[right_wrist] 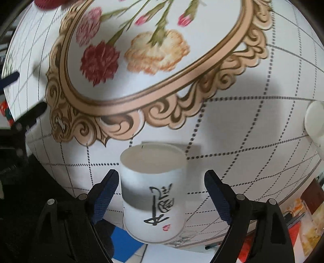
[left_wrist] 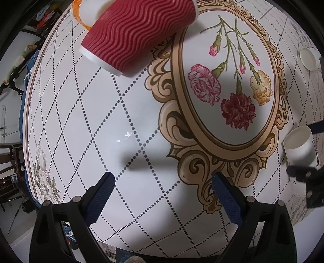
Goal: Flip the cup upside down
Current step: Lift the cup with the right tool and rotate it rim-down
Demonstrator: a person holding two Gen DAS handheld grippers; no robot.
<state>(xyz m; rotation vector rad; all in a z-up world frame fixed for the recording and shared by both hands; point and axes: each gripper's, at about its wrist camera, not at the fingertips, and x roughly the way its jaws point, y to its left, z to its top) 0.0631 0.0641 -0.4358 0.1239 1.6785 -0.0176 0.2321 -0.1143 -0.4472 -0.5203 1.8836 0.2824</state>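
Observation:
A white paper cup with black brush writing stands bottom-up near the table's edge, between the fingers of my right gripper. The jaws are open; the left pad is close to the cup wall, the right one well apart. The same cup shows at the right of the left wrist view. My left gripper is open and empty above the table. A red ribbed paper cup stands bottom-up at the far side.
The round white table has a flower medallion in its middle. Another white cup sits at the far right; it also shows in the right wrist view. An orange object lies behind the red cup.

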